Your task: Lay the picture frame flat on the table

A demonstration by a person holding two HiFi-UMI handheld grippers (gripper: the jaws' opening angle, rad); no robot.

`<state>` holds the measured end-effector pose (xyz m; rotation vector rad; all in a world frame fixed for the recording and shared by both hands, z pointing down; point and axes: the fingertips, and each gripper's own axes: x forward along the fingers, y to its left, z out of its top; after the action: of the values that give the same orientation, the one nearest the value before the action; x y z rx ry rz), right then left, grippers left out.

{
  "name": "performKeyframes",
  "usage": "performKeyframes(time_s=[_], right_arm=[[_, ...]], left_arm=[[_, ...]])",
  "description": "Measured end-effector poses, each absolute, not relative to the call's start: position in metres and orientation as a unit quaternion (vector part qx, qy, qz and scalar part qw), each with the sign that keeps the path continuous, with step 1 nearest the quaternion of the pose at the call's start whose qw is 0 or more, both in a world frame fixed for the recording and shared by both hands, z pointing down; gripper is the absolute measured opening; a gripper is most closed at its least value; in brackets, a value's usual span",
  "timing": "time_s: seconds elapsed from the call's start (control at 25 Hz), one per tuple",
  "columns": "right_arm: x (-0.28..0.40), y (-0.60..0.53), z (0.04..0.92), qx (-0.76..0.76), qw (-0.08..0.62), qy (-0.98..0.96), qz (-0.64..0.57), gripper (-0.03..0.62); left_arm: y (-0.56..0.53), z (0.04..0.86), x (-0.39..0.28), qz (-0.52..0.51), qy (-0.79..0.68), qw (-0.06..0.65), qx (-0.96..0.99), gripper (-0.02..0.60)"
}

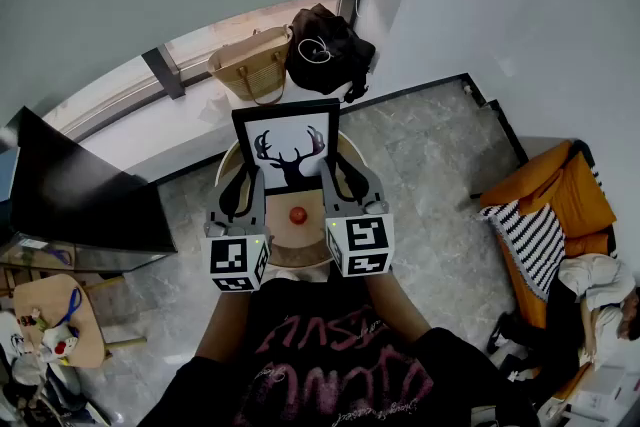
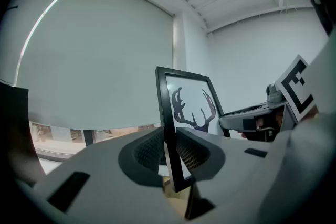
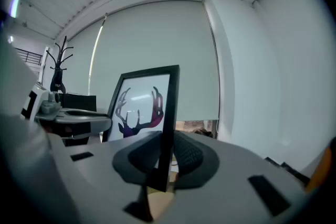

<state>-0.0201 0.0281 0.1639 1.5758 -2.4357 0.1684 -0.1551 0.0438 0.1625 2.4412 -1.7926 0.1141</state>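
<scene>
Over the round wooden table (image 1: 300, 243), at 12 o'clock from the person, the picture frame (image 1: 288, 147) with its antler print stands upright. The left gripper (image 1: 243, 193) is clenched on the frame's 9 o'clock edge and the right gripper (image 1: 343, 183) on its 3 o'clock edge, jaws pressed against the black moulding. A small red object (image 1: 297, 214) lies on the tabletop at the frame's 6 o'clock, between the grippers.

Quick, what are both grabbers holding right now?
Left gripper: shut on the picture frame, at its left edge.
Right gripper: shut on the picture frame, at its right edge.
</scene>
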Motion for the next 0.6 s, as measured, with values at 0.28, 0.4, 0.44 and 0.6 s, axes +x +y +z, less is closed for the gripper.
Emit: performKeyframes(time_s=[0.28,0.4,0.44,0.6], right_arm=[[-0.0216,0.0249,0.1656,0.538,0.115,-0.832,0.063,0.081],[-0.0214,0.0246,0.1674,0.537,0.117,-0.833,0.064,0.081],[-0.0218,0.0248,0.1686,0.537,0.118,-0.833,0.065,0.081],[-0.0218,0.0255,0.1712,0.538,0.120,-0.832,0.056,0.081]], left_arm=[[0.0426,0.1610,-0.1564,0.039,-0.591,0.058,0.803,0.075],[0.0412,0.1642,-0.1563,0.042,-0.591,0.063,0.803,0.075],[0.0414,0.1657,-0.1565,0.043,-0.591,0.064,0.803,0.075],[0.0405,0.1680,-0.1562,0.045,-0.585,0.061,0.807,0.075]])
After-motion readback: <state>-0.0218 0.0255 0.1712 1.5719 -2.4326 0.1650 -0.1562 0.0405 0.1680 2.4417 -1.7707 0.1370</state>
